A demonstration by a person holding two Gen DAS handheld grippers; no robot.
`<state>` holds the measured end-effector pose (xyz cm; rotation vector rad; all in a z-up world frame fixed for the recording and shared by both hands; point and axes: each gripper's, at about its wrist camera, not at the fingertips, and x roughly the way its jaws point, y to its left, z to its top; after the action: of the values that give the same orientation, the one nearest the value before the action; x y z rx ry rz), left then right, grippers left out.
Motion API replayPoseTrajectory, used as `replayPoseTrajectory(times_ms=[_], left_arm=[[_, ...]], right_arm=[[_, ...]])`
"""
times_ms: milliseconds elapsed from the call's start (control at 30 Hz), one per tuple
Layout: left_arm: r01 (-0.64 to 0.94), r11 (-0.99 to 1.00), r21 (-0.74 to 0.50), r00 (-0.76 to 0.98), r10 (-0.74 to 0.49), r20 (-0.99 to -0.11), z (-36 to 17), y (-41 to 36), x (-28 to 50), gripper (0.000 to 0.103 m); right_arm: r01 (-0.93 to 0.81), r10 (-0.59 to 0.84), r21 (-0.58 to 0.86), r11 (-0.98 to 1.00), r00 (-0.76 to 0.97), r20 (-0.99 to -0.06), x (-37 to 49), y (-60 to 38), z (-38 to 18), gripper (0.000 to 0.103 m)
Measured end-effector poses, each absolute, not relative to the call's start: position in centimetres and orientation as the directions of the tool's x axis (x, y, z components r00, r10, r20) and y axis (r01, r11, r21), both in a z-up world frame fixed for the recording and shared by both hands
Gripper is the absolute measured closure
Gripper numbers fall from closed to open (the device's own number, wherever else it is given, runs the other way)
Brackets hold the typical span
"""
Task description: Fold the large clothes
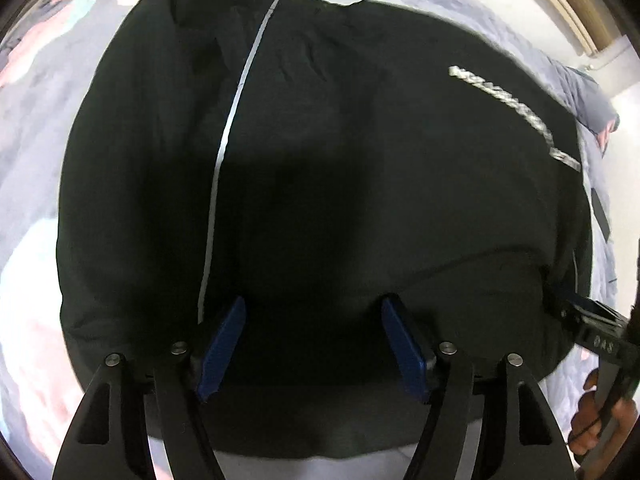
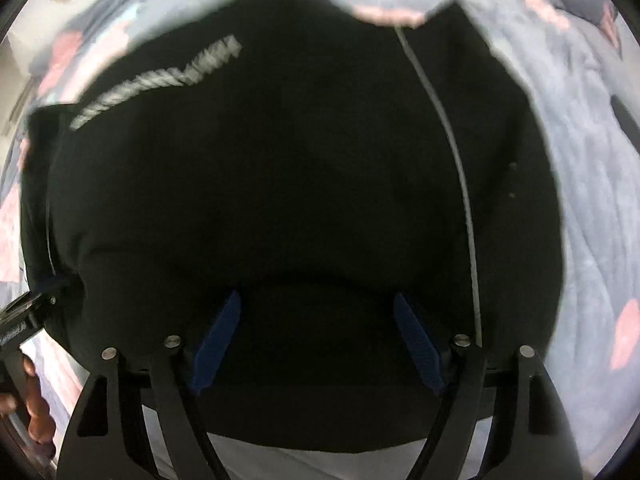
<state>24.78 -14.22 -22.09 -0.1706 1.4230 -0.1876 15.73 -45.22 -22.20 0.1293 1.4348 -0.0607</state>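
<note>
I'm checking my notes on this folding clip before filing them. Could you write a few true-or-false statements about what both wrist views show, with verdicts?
1. The black jacket lies on a floral bedspread. True.
2. The left gripper is clamped shut. False: its blue pads stand wide apart over the fabric.
3. The jacket bears pale lettering and a thin pale stripe. True.
4. The right gripper is open. True.
5. The jacket is red. False: it is black.
6. Neither camera sees the other gripper. False: each view shows the other at its edge, held by a hand.
</note>
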Motion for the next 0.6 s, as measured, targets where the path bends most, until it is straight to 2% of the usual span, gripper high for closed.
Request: replayPoseTrajectory(times_ms=[100,267,367,433,567,600], left_arm=[[-0.005,0.972,-0.235,0.121,-0.233,-0.965,-21.4,-14.2,26.0,0.027],[0.022,0.969,-0.247,0.174,-0.247,-0.953,-18.3,-12.7,25.1,0.027],[0.053,0.980,-0.191,0.224,-0.198,-0.954,-16.3,-11.0,24.4,0.027],[0.028,0.985,-0.168,0.238,-0.169,-0.956,-15.0,-8.6,24.6,0.027],[-0.050,0.973,-0.224,0.292,-0.200,-0.935,-13.1,-4.2,24.9,0.027],[-0.070,0.972,-0.225,0.312,-0.193,-0.930,-12.8,-3.6,25.3,0.027]], right_arm=[[0.081,0.009,0.019,0.997,0.126,-0.992,16.1,-45.1,-21.9,0.021],[0.094,0.078,0.091,0.991,0.134,-0.988,14.9,-47.1,-20.3,0.022],[0.102,0.088,0.107,0.989,0.178,-0.980,13.0,-49.3,-18.5,0.021],[0.113,0.084,0.110,0.988,0.210,-0.974,11.6,-51.2,-17.4,0.021],[0.199,0.049,0.100,0.975,0.244,-0.968,8.8,-56.4,-16.5,0.021],[0.218,0.043,0.099,0.971,0.249,-0.968,10.6,-58.2,-16.2,0.021]])
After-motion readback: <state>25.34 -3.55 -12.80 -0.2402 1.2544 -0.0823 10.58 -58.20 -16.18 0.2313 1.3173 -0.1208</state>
